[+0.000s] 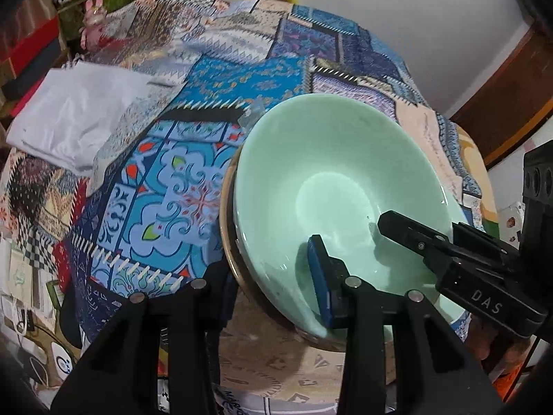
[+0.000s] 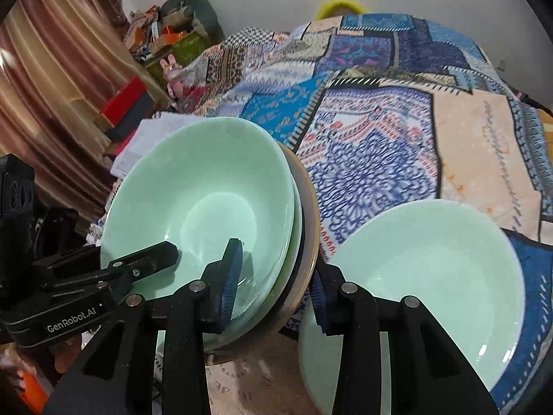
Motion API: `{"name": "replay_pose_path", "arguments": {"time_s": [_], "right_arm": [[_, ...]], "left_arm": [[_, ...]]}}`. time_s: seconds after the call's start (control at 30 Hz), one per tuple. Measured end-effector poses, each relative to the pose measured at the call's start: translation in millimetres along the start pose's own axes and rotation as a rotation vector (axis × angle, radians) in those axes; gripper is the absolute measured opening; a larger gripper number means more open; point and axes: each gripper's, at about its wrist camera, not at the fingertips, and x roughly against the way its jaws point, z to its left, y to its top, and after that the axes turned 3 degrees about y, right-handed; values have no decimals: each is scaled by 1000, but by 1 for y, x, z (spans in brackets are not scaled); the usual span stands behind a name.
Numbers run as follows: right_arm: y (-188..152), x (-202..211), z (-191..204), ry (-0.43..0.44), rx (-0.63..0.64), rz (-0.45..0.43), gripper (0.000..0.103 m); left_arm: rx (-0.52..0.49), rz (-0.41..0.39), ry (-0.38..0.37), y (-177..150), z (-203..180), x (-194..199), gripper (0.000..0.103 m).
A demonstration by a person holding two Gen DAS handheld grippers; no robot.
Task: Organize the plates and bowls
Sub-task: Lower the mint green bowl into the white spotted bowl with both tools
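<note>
Left wrist view: black left gripper (image 1: 273, 273) straddles the near rim of a mint-green bowl (image 1: 331, 173), jaws parted either side without pinching, atop a stack on a patchwork-covered bed (image 1: 221, 79). Right wrist view: right gripper (image 2: 273, 287), jaws spread, brackets the stack's (image 2: 300, 259) edge; a second green bowl (image 2: 432, 269) sits just beside.

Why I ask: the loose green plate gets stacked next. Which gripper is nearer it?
Right. The right gripper straddles the rim of the bowl stack just beside the loose green plate; the left gripper is at its far side.
</note>
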Motion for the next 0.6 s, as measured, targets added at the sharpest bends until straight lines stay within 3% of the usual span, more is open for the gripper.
{"name": "replay_pose_path", "arguments": {"time_s": [0.6], "right_arm": [[-9,75,-53,-82,-74,-113,33]], "left_arm": [[-124,-44,-70,13,-87,24,38]]}}
